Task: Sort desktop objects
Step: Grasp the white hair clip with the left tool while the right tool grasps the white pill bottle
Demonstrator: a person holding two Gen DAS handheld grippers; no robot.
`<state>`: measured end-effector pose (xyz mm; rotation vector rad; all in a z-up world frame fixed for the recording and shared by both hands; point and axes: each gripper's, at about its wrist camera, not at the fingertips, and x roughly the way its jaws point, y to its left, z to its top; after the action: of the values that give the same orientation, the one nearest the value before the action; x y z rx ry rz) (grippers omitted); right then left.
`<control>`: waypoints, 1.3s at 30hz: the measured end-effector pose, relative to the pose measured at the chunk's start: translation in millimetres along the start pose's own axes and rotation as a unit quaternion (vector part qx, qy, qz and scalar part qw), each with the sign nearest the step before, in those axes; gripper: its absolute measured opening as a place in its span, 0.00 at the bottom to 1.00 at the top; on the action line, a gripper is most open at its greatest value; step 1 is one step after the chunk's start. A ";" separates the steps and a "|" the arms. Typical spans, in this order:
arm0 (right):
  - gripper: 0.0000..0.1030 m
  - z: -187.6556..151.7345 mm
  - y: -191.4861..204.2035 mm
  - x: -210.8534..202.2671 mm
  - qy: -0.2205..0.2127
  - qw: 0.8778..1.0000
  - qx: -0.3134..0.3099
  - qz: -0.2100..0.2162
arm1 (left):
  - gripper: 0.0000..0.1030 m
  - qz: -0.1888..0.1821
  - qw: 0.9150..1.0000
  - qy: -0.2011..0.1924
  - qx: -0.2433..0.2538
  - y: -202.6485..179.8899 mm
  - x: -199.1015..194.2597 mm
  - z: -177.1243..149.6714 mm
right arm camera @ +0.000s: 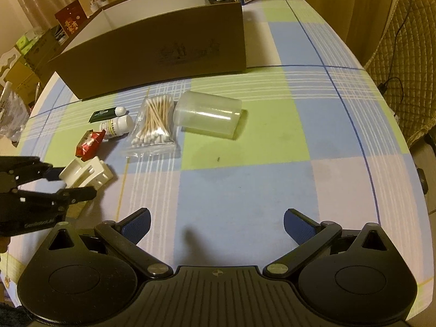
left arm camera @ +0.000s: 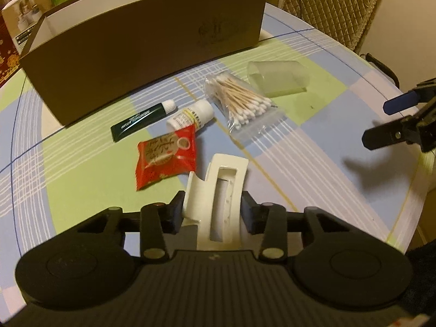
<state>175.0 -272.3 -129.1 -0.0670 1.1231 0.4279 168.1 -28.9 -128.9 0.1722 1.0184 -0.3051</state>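
White plastic holder (left arm camera: pixel 218 190) lies on the checked worktop (left arm camera: pixel 313 147), just beside the red snack packet (left arm camera: pixel 166 159), with the left gripper (left arm camera: pixel 211 212) fingers clamped on its sides. Right gripper (right arm camera: pixel 216 224) hovers with fingers wide, holding nothing. Brown box (left arm camera: pixel 141 62) stands behind the remaining items.

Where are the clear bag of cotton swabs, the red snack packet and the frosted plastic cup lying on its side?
clear bag of cotton swabs (left arm camera: pixel 239 100), left wrist view, middle of the sticks.
red snack packet (left arm camera: pixel 166 155), left wrist view, centre of the wrapper.
frosted plastic cup (right arm camera: pixel 208 115), right wrist view, its side wall.
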 end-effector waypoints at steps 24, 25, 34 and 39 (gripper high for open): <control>0.65 67.4 99.2 51.9 -0.064 0.988 -0.112 0.086 | 0.36 0.148 0.973 -0.002 -0.179 112.1 -45.0 -32.9; 0.65 70.8 102.4 56.4 -0.065 0.988 -0.112 0.087 | 0.36 0.147 0.973 -0.002 -0.179 113.2 -44.2 -31.2; 0.52 90.4 122.5 88.7 -0.045 0.987 -0.128 0.080 | 0.36 0.133 0.974 -0.008 -0.181 124.5 -31.9 -9.5; 0.48 86.0 128.5 104.2 -0.022 0.988 -0.132 0.076 | 0.36 0.128 0.976 -0.005 -0.178 127.0 -25.6 -3.7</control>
<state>239.5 -100.7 -162.7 -0.2039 1.0256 0.7103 194.4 96.4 -108.9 -0.0232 1.0118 0.1124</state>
